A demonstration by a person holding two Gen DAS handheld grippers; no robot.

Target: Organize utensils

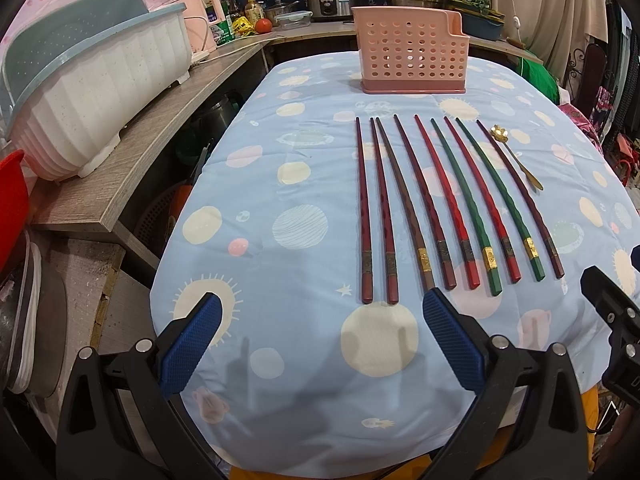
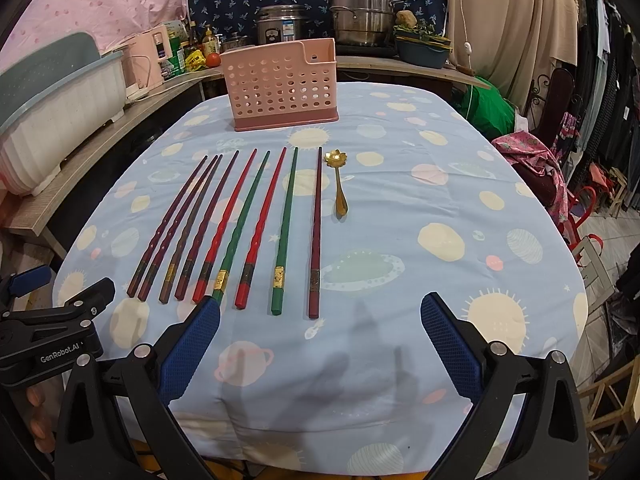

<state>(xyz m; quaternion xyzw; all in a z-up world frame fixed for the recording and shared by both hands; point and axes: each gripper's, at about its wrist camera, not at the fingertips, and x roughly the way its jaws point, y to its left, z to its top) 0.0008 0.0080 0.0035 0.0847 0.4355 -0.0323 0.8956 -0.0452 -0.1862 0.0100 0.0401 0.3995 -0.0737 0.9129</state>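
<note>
Both the left gripper (image 1: 322, 338) and the right gripper (image 2: 320, 338) are hanging wide apart holding nothing, the chopsticks (image 2: 244, 226) are lying at 12 o'clock, and the pink basket (image 2: 282, 86) is hiding its inside.

Both grippers are black plastic frames with triangular cut-outs and round silver screws at the joints. The left gripper (image 1: 320, 312) and the right gripper (image 2: 320, 314) each carry two fingers faced with blue, finely ribbed pads (image 2: 188, 350). White "GenRobot.AI" lettering marks the left one's side. Bare fingertips (image 2: 40, 420) show beneath it.
</note>
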